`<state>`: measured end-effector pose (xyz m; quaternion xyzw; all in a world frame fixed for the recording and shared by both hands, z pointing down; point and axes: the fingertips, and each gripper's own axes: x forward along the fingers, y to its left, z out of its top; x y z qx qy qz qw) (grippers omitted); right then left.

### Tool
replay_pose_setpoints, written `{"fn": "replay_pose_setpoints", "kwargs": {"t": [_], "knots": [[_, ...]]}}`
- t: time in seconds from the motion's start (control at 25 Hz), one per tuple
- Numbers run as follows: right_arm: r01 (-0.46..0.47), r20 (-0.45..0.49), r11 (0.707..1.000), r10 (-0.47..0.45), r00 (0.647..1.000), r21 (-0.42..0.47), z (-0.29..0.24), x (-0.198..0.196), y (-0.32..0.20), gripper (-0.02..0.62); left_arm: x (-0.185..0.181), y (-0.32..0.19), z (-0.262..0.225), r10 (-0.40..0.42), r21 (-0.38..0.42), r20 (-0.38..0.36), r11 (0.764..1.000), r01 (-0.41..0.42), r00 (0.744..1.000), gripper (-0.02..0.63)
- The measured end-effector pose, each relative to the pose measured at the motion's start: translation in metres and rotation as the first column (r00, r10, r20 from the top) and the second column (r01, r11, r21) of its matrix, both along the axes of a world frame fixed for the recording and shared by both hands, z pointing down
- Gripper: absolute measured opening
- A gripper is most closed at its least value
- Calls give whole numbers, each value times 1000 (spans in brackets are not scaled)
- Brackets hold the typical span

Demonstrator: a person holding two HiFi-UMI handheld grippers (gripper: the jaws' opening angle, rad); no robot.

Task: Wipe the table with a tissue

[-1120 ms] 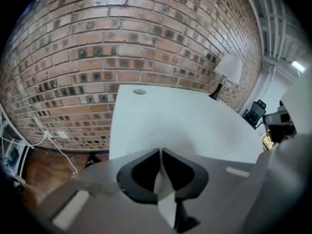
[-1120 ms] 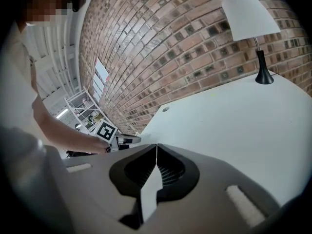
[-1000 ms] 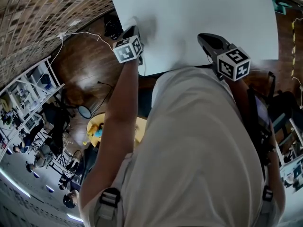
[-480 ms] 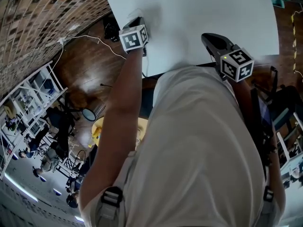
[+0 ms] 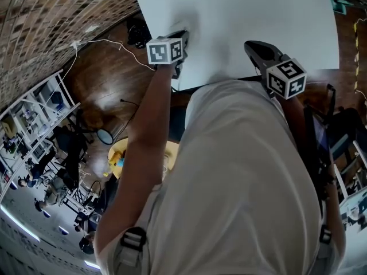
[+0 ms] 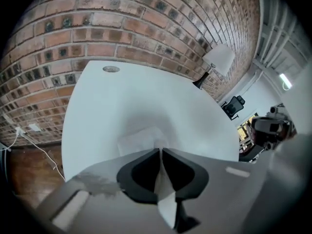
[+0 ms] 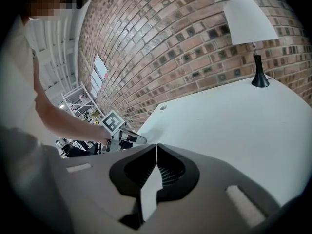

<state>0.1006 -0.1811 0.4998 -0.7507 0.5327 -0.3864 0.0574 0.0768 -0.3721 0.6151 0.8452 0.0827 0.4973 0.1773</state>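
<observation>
Tissue (image 6: pixel 141 139): white, pinched in the left gripper (image 6: pixel 160 152). Its jaws are clenched on one fold, and the rest is spread flat on the table (image 6: pixel 146 96) just ahead of the tips. Position: near the table's left edge, on the person's side.

Left gripper pitched steeply down onto the tabletop; marker cube (image 5: pixel 166 51) on top.

Right gripper (image 7: pixel 156 146): jaws closed tip to tip, nothing between them. It is held over the table's near edge, well apart from the left gripper and the tissue.

Floor, below the left arm: a yellow round thing (image 5: pixel 123 153) with a small blue item on or in it. Cannot tell whether it is a tub.

Far side of table: small round hole (image 6: pixel 111 69) near the rim and a lamp (image 7: pixel 249 21) with a white shade on a black stem. Brick wall (image 7: pixel 170 38) directly behind.
</observation>
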Motion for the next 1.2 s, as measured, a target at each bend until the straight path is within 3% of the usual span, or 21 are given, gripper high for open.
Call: {"fn": "replay_pose_setpoints", "kwargs": {"t": [0.16,0.32,0.48,0.68,0.76,0.96,1.04,1.2], "knots": [[14,-11,1000,-14,1000,2,-3,-5,-8,11,-30,4,1,29,-12,-4,1000,-29,1000,21],[23,-24,1000,-23,999,-2,-4,-13,-20,11,-50,-18,3,15,33,-46,999,-14,999,21],[16,-41,1000,-17,999,-8,-7,-23,-26,11,-49,-53,3,-59,72,-80,995,65,995,21],[-39,-69,999,39,997,-5,-16,-30,-28,11,-42,-76,-2,-36,157,-101,986,51,994,21],[-65,-84,998,64,994,-7,-19,-28,-18,11,-37,-89,-1,-73,170,-150,981,98,986,21],[-109,-107,994,109,988,0,-20,-14,3,11,-34,-106,-43,-181,87,-290,973,214,940,21],[-113,-104,994,113,988,13,-17,-6,4,11,-36,-106,-50,-200,69,-311,970,232,929,21],[-70,-89,996,74,993,46,-19,3,-2,11,-40,-95,-65,-217,135,-289,955,264,932,22]]}}
